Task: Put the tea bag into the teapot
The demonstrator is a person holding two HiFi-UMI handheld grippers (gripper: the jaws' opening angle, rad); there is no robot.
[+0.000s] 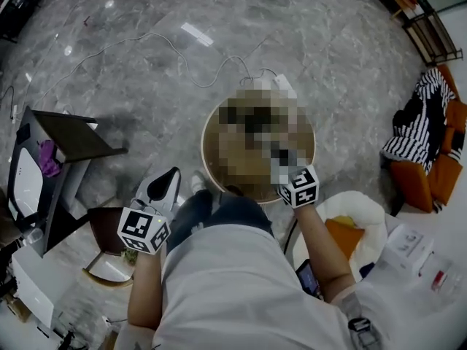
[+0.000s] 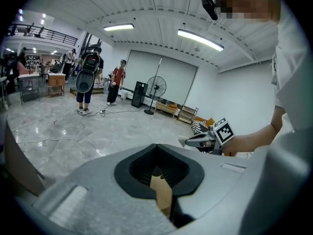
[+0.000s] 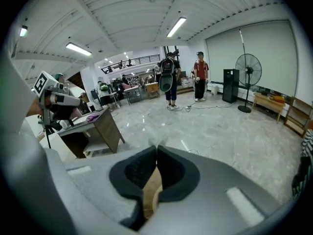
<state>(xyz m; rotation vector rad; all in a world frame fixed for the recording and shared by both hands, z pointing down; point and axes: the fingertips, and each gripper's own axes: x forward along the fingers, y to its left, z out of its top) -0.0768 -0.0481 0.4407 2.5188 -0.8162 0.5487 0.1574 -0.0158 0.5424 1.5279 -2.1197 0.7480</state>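
My right gripper [image 3: 156,148] is shut on a small whitish tea bag [image 3: 157,140] that sticks out past its tips. From the left gripper view, the right gripper [image 2: 190,141] is held level with the pale tea bag [image 2: 182,142] at its nose. In the head view it [image 1: 279,159] reaches over the round wooden table [image 1: 211,168]. A mosaic patch covers the tabletop, so I cannot make out a teapot. My left gripper [image 1: 175,173] hangs left of the table over the floor, its jaws [image 2: 156,147] shut and empty.
A dark desk [image 1: 69,141] stands at the left, an orange chair with a striped cloth [image 1: 423,130] at the right. A cable [image 1: 182,57] runs across the marble floor beyond the table. People [image 3: 168,82] and a standing fan [image 3: 248,72] are far off.
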